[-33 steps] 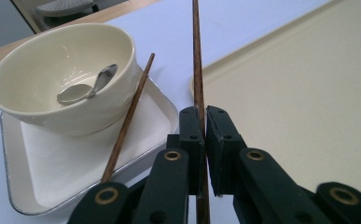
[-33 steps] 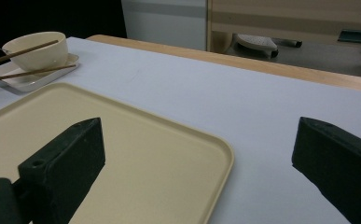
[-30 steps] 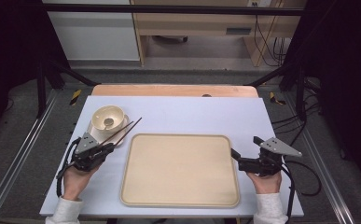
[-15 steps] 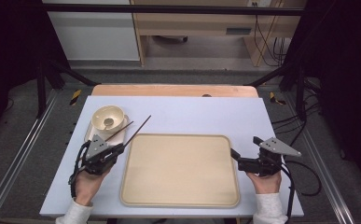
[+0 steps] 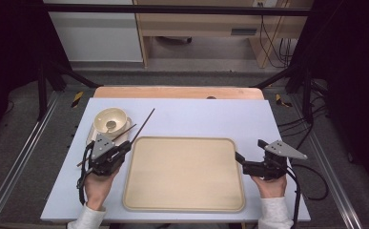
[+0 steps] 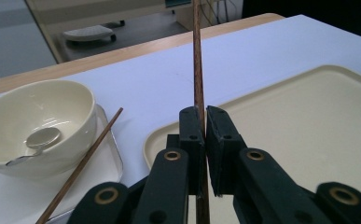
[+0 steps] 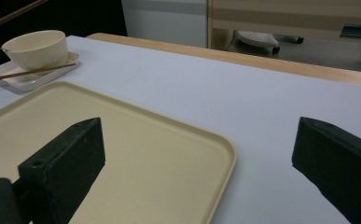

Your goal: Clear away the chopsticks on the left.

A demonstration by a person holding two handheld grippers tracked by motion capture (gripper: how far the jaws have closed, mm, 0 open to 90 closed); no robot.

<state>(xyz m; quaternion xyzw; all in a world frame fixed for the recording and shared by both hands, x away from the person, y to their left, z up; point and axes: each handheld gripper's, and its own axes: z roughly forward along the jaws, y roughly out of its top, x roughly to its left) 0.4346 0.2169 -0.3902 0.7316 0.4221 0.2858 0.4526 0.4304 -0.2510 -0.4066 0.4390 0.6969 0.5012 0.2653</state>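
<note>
The chopstick point(image 5: 141, 126) is sitting clamped between the closed jaws of the left gripper point(image 5: 125, 147), its long axis pointing far-right, just left of the tray point(image 5: 184, 202). The right gripper point(image 5: 239, 157) is waiting, jaws apart, at the tray's right edge, holding nothing.

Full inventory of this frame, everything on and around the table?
held chopstick: 1, dark brown, clamped in left gripper's jaws, over the tray's left edge
second chopstick: 1, brown, lying on the small plate beside the bowl
bowl: 1, cream, on the small plate, far left
spoon: 1, metal, inside bowl
small plate: 1, white, under bowl
tray: 1, beige, centre
table: 1, pale top, wooden far edge
left gripper: black, shut on the chopstick
right gripper: black, open, by the tray's right edge
</note>
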